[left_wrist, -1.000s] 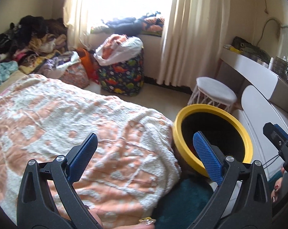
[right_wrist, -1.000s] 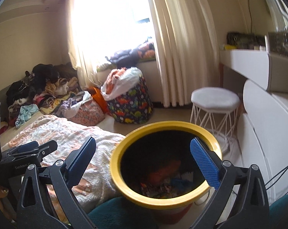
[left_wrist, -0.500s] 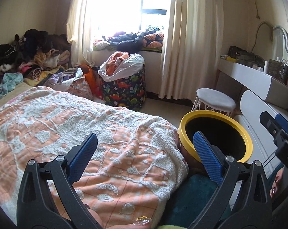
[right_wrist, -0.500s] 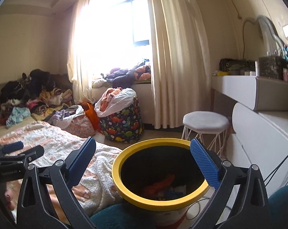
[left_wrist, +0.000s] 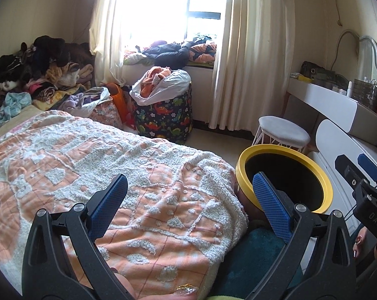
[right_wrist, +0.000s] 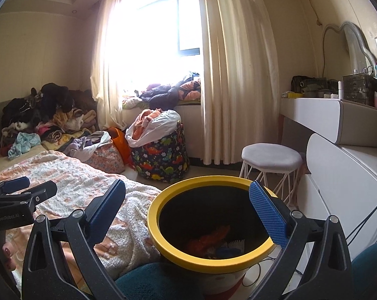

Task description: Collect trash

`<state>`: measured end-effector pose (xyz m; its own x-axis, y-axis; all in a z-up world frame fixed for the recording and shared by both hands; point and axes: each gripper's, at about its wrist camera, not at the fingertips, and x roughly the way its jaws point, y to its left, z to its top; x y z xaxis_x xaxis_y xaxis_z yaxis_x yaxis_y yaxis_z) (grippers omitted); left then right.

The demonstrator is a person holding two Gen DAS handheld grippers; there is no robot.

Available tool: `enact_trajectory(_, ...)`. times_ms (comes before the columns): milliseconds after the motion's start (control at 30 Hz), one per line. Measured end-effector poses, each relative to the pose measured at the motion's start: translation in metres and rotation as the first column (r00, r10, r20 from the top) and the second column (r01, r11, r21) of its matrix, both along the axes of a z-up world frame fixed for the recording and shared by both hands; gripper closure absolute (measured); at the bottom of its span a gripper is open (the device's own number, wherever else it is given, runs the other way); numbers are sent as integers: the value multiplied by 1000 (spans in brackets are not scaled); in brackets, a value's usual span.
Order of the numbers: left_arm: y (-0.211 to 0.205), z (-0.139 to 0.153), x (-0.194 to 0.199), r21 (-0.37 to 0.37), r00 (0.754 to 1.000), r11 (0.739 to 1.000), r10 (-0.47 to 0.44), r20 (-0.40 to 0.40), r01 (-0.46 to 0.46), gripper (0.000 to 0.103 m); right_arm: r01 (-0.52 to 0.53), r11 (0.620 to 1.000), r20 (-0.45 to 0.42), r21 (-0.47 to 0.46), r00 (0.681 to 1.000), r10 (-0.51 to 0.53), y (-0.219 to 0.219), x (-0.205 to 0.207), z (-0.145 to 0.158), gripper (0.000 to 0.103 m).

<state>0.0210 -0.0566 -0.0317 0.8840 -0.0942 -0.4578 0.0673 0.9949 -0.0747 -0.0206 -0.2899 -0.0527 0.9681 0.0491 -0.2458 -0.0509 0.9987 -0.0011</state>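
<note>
A yellow-rimmed trash bin (right_wrist: pixel 213 257) stands by the bed, with orange and blue scraps (right_wrist: pixel 213 237) lying in its dark bottom. My right gripper (right_wrist: pixel 188 200) hovers just above the bin's mouth, open, nothing between its blue pads. In the left wrist view the same bin (left_wrist: pixel 246 165) sits at the bed's corner, to the right. My left gripper (left_wrist: pixel 188 195) hangs open over the orange and white blanket (left_wrist: pixel 88 162), empty. A small shiny wrapper (left_wrist: pixel 187 288) lies at the blanket's near edge.
A dinosaur-print hamper (right_wrist: pixel 161 155) with a white bag on top stands under the window. Piled clothes (right_wrist: pixel 43 115) fill the far left. A white stool (right_wrist: pixel 271 160) and a white vanity (right_wrist: pixel 338 150) line the right. A teal cushion (left_wrist: pixel 258 262) lies below the bin.
Both grippers have tilted upward, so the window and walls show more. The bin sits lower in the right wrist view. Both stay open.
</note>
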Motion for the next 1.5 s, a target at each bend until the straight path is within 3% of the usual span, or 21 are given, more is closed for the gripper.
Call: enact_trajectory(1500, 0, -3, 2, 4, 1000, 1000, 3, -7, -3, 11, 5, 1000, 1, 4, 1000, -5, -5, 3, -4, 7)
